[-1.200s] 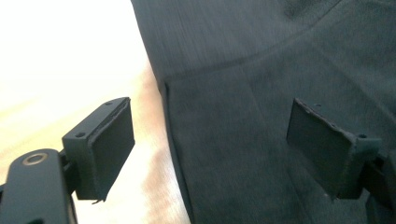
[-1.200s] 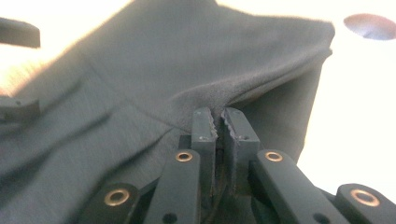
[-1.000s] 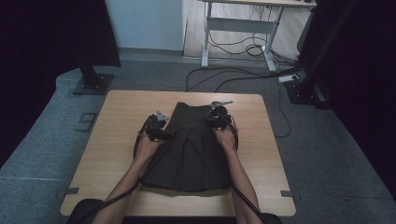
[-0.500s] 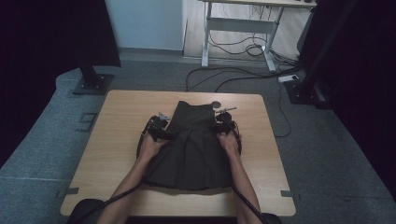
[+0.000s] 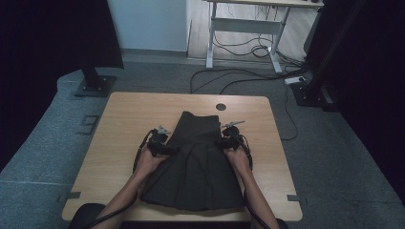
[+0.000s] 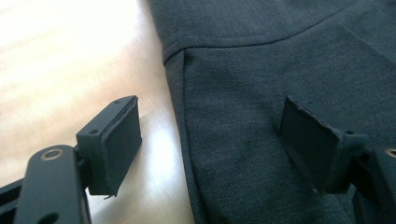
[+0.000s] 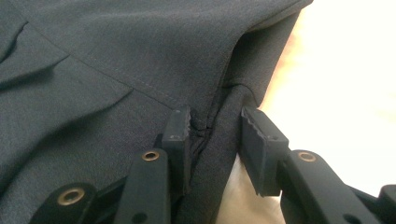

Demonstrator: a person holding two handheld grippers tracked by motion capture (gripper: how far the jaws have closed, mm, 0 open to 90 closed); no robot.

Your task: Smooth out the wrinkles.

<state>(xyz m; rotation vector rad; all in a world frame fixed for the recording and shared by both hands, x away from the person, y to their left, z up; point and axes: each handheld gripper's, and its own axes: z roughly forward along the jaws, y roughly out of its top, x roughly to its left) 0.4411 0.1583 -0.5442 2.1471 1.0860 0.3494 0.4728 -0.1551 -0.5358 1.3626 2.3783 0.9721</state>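
A dark pleated skirt (image 5: pixel 196 167) lies flat on the wooden table (image 5: pixel 124 124), waistband toward the far side and hem at the near edge. My left gripper (image 5: pixel 169 149) is at the skirt's left edge just below the waistband. In the left gripper view it (image 6: pixel 212 135) stands open, one jaw over bare wood and the other over the skirt (image 6: pixel 261 93). My right gripper (image 5: pixel 221 142) is at the opposite edge. In its own view it (image 7: pixel 217 133) pinches a raised fold of the skirt (image 7: pixel 116 70) beside the waistband seam.
A round cable hole (image 5: pixel 220 107) sits near the table's far edge. Bare wood flanks the skirt on both sides. Cables (image 5: pixel 239 76) trail over the grey floor beyond, by a white desk frame (image 5: pixel 243 28) and a black stand base (image 5: pixel 93 87).
Both hands and grippers have moved toward the near side along the skirt's edges, and the skirt has slid slightly nearer with them.
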